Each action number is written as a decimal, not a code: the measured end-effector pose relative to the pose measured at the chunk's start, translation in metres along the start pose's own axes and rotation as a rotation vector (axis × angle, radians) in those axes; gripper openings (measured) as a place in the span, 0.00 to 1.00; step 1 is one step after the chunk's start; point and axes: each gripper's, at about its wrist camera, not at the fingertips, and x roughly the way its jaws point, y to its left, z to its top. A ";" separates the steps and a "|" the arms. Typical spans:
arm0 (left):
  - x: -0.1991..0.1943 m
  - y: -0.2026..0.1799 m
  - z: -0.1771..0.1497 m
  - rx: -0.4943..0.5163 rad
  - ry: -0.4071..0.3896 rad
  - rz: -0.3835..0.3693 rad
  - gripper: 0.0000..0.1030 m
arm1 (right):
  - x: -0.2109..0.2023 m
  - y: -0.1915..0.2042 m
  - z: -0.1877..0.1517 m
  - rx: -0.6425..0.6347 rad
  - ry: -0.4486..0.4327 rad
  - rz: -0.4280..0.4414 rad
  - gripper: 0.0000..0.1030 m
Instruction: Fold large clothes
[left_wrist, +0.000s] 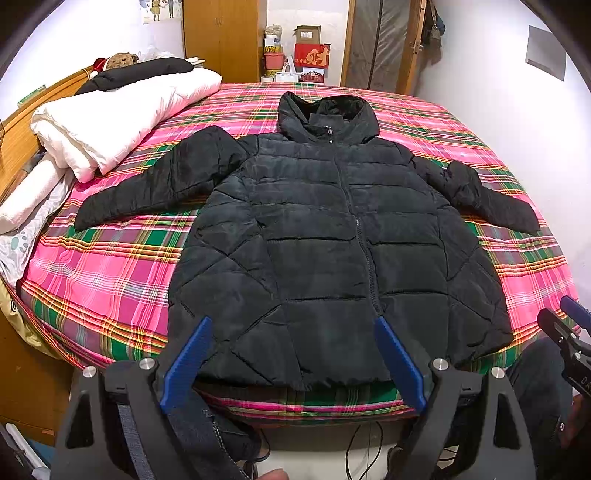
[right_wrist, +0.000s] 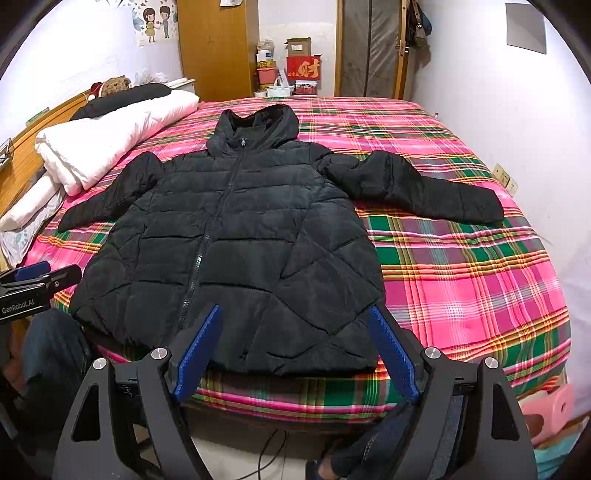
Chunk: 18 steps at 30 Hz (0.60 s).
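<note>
The jacket (left_wrist: 332, 229) is made of black quilted cloth with a faint sheen, closed by a toothed zipper (left_wrist: 364, 251). The bed (right_wrist: 461, 266) is covered in matt woven plaid cloth. A soft white quilt (left_wrist: 110, 122) is seen beside a varnished wood headboard (left_wrist: 22, 122). Ribbed blue plastic pads (right_wrist: 395, 354) and bright metal pins (right_wrist: 430, 352) are carried on matt black gripper frames.

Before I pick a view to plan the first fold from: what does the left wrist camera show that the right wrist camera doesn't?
Only the left wrist view shows the right gripper at its right edge.

Only the right wrist view shows the left gripper at its left edge, a wall socket and a pink stool by the bed's corner.

Both show the black puffer jacket zipped, front up, sleeves spread on the plaid bedsheet, the folded white duvet, and open jaws above the hem.
</note>
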 end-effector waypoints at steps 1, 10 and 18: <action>0.000 0.000 0.000 0.001 0.000 0.000 0.88 | 0.000 0.000 0.000 -0.001 0.000 0.000 0.78; 0.003 0.001 -0.001 0.001 0.003 -0.003 0.88 | 0.001 0.001 0.000 -0.001 0.001 0.000 0.78; 0.004 0.000 -0.003 0.000 0.006 -0.004 0.88 | 0.003 0.001 0.000 0.000 0.004 -0.001 0.78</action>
